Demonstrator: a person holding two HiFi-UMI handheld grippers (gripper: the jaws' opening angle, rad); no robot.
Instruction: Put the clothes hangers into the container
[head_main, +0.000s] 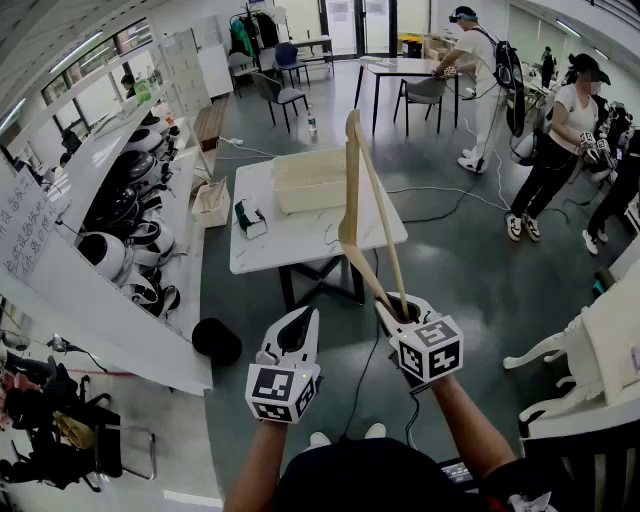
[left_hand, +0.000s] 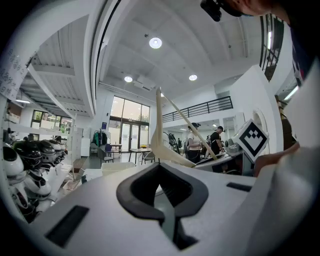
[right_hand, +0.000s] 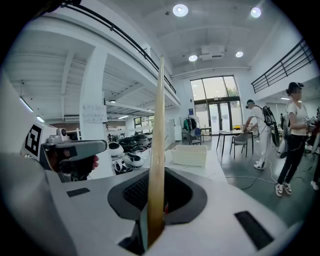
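While the wooden clothes hanger (head_main: 350, 190) stands nearly upright in the air, pinched at one end corner, it has been picked up but not delivered, so the task looks only partly under way. The right gripper (head_main: 398, 308) has its jaws closed tight on that lower end, and the right gripper view shows the wood running straight up from between them. The cream plastic container (head_main: 300, 200) sits on the white table (head_main: 300, 245) well ahead of both grippers. What shows of its inside looks empty, though its floor is not fully in view. What is left, by my reading, is to carry the hanger forward over the rim, lower it in and let go — and no other hanger shows here. The left gripper (head_main: 298, 328) hangs beside the right one with its jaws together on nothing, taking no part.
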